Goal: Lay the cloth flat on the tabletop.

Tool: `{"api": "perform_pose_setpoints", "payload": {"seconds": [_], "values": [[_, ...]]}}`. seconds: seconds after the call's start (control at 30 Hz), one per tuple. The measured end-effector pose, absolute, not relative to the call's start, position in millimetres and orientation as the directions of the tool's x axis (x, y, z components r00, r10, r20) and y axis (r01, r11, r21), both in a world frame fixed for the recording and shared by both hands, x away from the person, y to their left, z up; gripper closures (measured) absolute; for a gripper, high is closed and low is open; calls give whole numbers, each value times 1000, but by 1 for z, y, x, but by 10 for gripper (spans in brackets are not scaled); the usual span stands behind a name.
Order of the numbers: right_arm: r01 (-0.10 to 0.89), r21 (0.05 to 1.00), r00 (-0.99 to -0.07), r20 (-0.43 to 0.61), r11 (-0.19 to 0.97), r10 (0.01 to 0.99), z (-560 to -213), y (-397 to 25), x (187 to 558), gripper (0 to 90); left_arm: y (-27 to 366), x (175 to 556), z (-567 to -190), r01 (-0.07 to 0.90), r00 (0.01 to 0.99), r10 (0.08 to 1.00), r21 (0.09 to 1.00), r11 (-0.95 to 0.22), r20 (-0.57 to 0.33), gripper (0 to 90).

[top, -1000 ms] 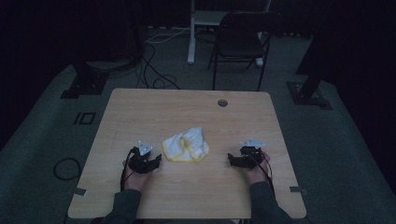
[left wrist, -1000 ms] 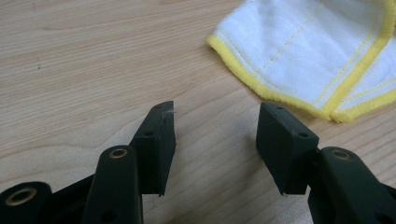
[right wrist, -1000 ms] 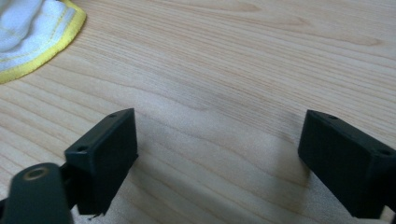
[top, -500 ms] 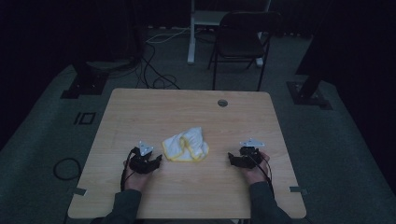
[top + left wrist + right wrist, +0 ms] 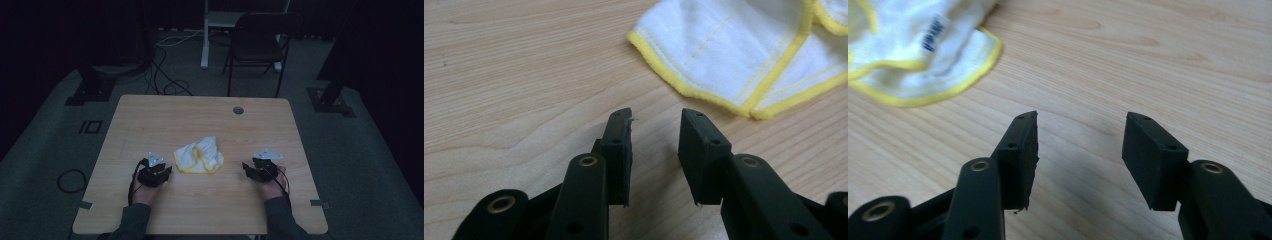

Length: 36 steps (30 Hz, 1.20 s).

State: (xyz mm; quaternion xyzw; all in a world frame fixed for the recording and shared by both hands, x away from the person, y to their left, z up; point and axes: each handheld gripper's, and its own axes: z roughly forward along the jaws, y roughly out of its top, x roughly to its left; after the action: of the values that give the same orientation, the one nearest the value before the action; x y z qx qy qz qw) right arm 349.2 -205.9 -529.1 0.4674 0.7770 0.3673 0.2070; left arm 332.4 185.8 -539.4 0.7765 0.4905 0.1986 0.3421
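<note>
Cloth [image 5: 199,155]: white, yellow-hemmed, crumpled on table [image 5: 150,120], between both tools.
Left tool [image 5: 655,137]: jaws apart, empty, just short of cloth's hem, likely poised to pinch.
Right tool [image 5: 1080,137]: jaws wide, empty, cloth ahead-left.

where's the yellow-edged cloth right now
In the high view the crumpled cloth lies on the table, near the person's edge, between the two grippers: just right of the left gripper, farther from the right gripper, touching neither.

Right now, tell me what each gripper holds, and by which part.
Nothing. The left gripper and the right gripper are both open over bare table, short of the yellow-edged cloth.
</note>
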Motion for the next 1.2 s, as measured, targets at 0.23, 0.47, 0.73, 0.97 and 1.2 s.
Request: {"api": "perform_pose_setpoints", "payload": {"seconds": [0.23, 0.47, 0.73, 0.97, 1.2], "values": [[549, 772, -539, 35, 320, 841, -523, -197, 345, 584, 184, 331, -539, 624, 449, 894, 719, -305, -10, 733], [534, 772, -575, 33, 345, 818, -522, -184, 342, 596, 182, 329, -538, 614, 462, 887, 725, -313, -8, 733], [514, 765, -621, 19, 388, 784, -524, -166, 337, 603, 177, 327, -537, 588, 506, 862, 738, -332, -15, 706], [504, 766, -636, 16, 399, 772, -523, -159, 336, 607, 173, 327, -538, 582, 517, 856, 737, -344, -9, 699], [496, 767, -649, 15, 407, 761, -522, -153, 336, 608, 167, 326, -539, 572, 534, 845, 735, -364, 3, 688]]}}
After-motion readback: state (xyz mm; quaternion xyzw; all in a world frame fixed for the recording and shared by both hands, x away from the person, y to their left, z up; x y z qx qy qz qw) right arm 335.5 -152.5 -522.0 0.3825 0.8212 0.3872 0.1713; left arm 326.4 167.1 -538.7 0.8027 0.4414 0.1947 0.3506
